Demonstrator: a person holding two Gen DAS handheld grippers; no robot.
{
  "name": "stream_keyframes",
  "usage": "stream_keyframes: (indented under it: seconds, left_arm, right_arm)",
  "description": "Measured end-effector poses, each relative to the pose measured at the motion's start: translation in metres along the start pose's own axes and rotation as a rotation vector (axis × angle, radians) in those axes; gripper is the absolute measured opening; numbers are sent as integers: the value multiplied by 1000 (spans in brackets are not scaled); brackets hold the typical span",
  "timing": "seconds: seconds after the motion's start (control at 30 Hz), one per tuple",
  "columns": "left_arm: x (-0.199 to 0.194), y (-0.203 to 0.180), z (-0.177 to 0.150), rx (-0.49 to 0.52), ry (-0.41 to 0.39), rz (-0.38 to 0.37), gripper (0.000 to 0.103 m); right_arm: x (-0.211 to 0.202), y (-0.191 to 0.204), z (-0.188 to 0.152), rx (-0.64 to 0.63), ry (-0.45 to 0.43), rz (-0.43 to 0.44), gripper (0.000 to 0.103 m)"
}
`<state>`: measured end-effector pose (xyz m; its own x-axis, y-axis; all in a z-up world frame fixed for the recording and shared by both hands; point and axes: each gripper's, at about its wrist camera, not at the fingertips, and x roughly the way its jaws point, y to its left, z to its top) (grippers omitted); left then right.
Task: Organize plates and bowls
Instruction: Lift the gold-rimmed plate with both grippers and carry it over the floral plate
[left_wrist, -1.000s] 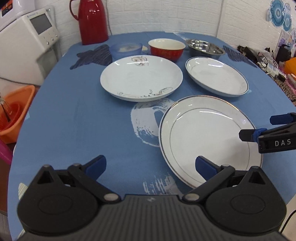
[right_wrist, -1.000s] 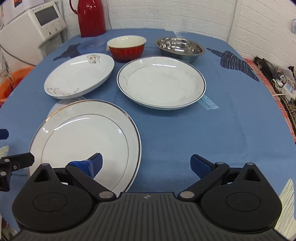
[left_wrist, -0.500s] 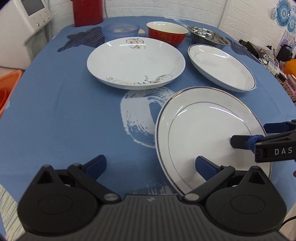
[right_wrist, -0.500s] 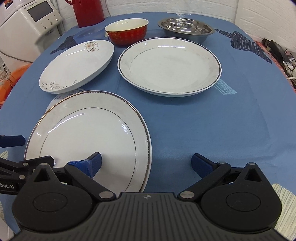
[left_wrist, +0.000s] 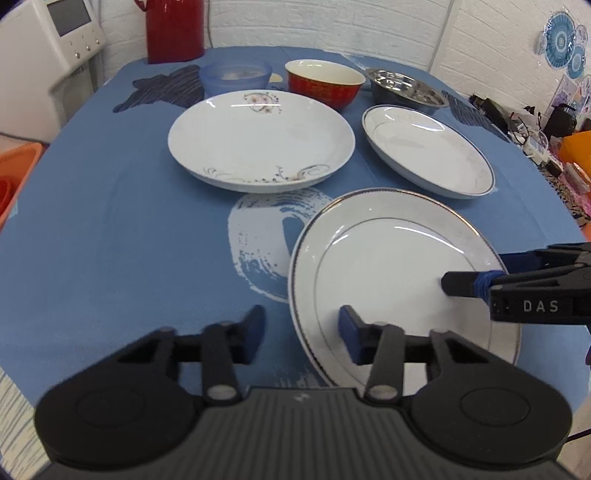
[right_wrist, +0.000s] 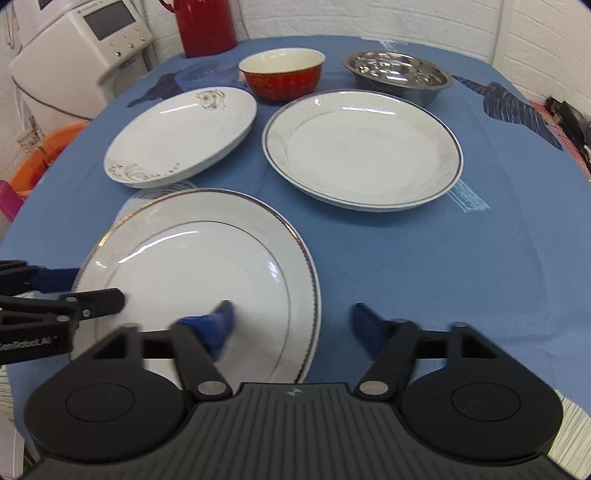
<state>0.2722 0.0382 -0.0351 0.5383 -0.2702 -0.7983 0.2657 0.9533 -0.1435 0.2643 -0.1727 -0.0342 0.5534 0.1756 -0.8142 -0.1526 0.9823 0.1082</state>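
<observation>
A large white plate with a gold rim (left_wrist: 388, 266) (right_wrist: 195, 266) lies nearest on the blue tablecloth. My left gripper (left_wrist: 301, 332) (right_wrist: 99, 286) is open but narrowed, with the plate's left rim between its fingers. The right gripper (right_wrist: 293, 323) (left_wrist: 480, 271) is also open and narrowed, straddling the plate's right rim, one finger over the plate. Behind lie a floral deep plate (left_wrist: 258, 140) (right_wrist: 181, 133) and a blue-rimmed plate (left_wrist: 424, 147) (right_wrist: 362, 147). Further back stand a red bowl (left_wrist: 321, 83) (right_wrist: 280, 77), a steel bowl (left_wrist: 406, 86) (right_wrist: 397, 74) and a pale blue bowl (left_wrist: 234, 75).
A red thermos (left_wrist: 173, 29) stands at the table's far edge. A white appliance (left_wrist: 48, 55) and an orange basin (left_wrist: 14, 173) sit off the left side. Cluttered items (left_wrist: 554, 122) line the right side. Bare cloth (right_wrist: 461, 266) lies right of the near plate.
Both grippers' fingers have drawn closer together around the near plate's opposite rims. Both cameras have tilted up slightly, showing more of the back wall.
</observation>
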Motion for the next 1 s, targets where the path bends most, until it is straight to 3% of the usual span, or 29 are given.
stream_keyframes:
  seconds: [0.27, 0.43, 0.77, 1.0]
  left_arm:
    - [-1, 6, 3, -43, 41, -51, 17]
    - [-10, 25, -5, -41, 47, -59, 15]
    - [-59, 104, -17, -91, 10, 79, 15]
    - [-50, 129, -26, -129, 34, 95, 17]
  right_arm:
    - [-4, -3, 0, 80, 23, 42, 21]
    - [-4, 13, -7, 99, 25, 106, 27]
    - [8, 97, 4, 34, 44, 288, 32]
    - [26, 122, 7, -8, 70, 296, 35]
